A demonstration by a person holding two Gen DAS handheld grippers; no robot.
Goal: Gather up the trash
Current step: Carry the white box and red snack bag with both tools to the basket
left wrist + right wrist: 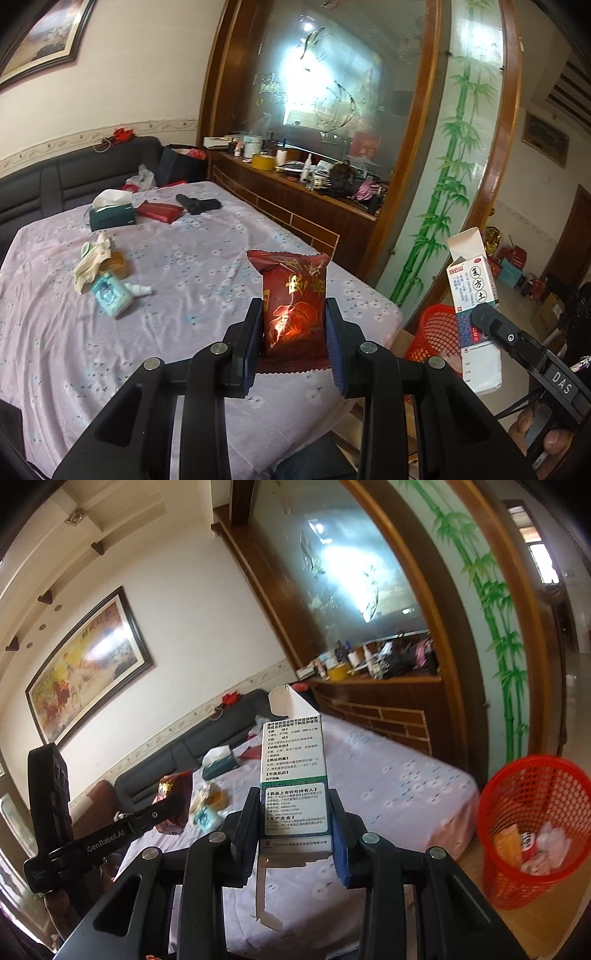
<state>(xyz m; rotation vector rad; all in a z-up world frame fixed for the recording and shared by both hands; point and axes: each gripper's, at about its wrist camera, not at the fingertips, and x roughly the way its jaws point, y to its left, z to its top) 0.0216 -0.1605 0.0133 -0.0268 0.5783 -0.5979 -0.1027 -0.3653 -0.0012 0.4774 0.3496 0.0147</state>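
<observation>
Two pieces of trash are in hand at once, both lifted clear of the table (177, 258) with its floral cloth. On the left, the left gripper (293, 321) is clamped on a red foil snack packet (291, 295), held upright between the pads. On the right, the right gripper (293, 812) pinches an empty medicine carton (293, 775) by its lower half, both end flaps hanging open. Further right, on the floor off the table's corner, stands the red mesh wastebasket (532, 786), already holding a few wrappers. To do the drop well, I would carry each item until it sits squarely above the basket mouth before releasing, carton first since it is nearer. The loose flap could catch the rim, so keep it high. Other debris on the table looks like tissue and small bottles, though that is hard to confirm.
</observation>
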